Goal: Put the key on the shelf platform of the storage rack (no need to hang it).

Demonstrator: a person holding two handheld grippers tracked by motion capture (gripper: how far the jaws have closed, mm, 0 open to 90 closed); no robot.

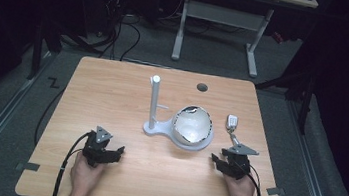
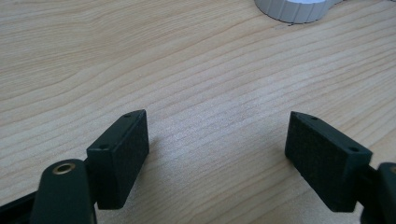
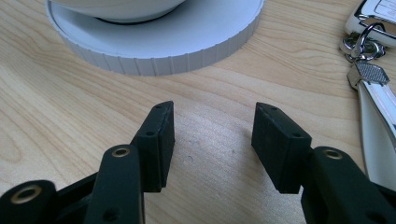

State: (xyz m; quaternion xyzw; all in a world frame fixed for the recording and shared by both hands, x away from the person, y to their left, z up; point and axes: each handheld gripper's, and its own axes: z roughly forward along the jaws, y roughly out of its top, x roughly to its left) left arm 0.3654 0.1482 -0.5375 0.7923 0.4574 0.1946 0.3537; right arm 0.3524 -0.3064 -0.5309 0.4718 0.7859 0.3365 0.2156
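A white stand (image 1: pixel 151 127) with an upright post (image 1: pixel 153 100) and a round ribbed base (image 3: pixel 159 51) sits mid-table, and a white bowl (image 1: pixel 193 125) rests on that base. A car key with a white strap (image 1: pixel 232 125) lies to the right of the bowl, seen close in the right gripper view as key and strap (image 3: pixel 373 88). My left gripper (image 1: pixel 114 152) rests on the near left of the table, jaws wide apart over bare wood (image 2: pixel 217 140). My right gripper (image 1: pixel 219 160) sits near right, open and empty (image 3: pixel 212 140), just short of the ribbed base.
The wooden table (image 1: pixel 113 90) has a dark round hole (image 1: pixel 202 87) near its far edge. Two tape marks (image 1: pixel 27 166) sit at the near corners. Beyond the table stand a white desk frame (image 1: pixel 219 28) and cables on a grey floor.
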